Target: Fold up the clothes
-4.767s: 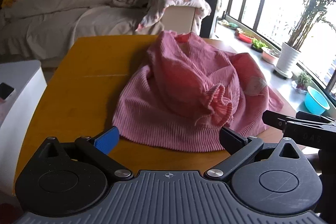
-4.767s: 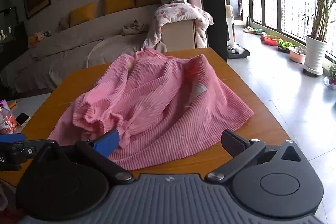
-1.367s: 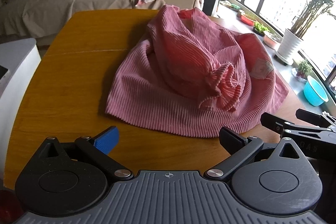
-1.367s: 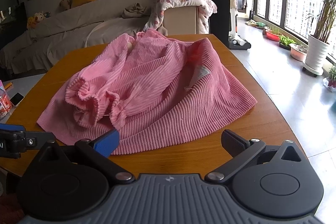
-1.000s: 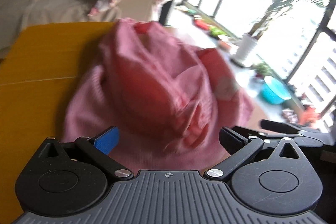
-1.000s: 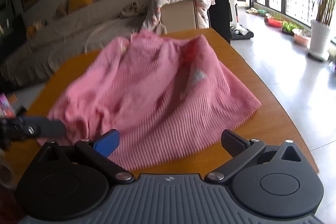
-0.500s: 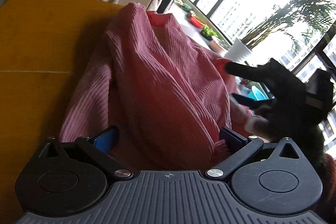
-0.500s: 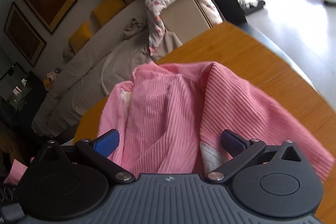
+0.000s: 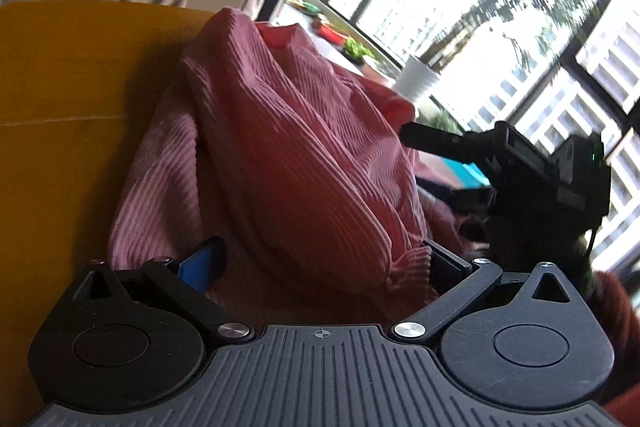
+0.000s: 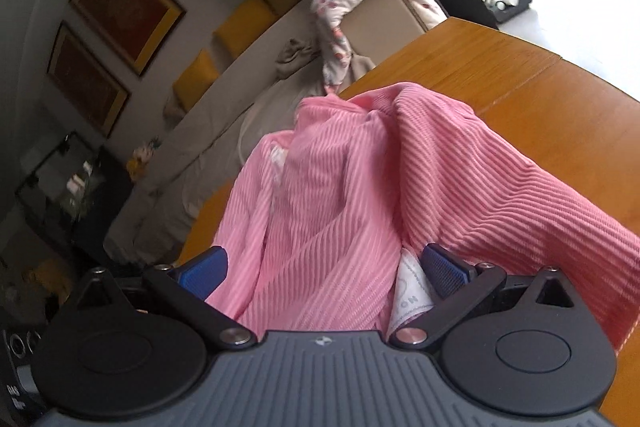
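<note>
We push both tongs, left gripper [image 9: 320, 261] and right gripper [image 10: 324, 265], spread wide, into the pink sweater [image 10: 344, 195]; its near folds are hidden, and only the right view shows the label [image 10: 410, 293].

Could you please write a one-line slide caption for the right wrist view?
Open right gripper pushed into a crumpled pink garment on a wooden table, fabric between its fingers.

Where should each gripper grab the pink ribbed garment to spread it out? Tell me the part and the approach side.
The pink ribbed garment lies bunched on the wooden table. Probably take single edges, not the heaped middle: the left gripper on the gathered cuff, the right gripper on the edge by the white label. Come in low from the near table side, where both edges face the open jaws.
</note>
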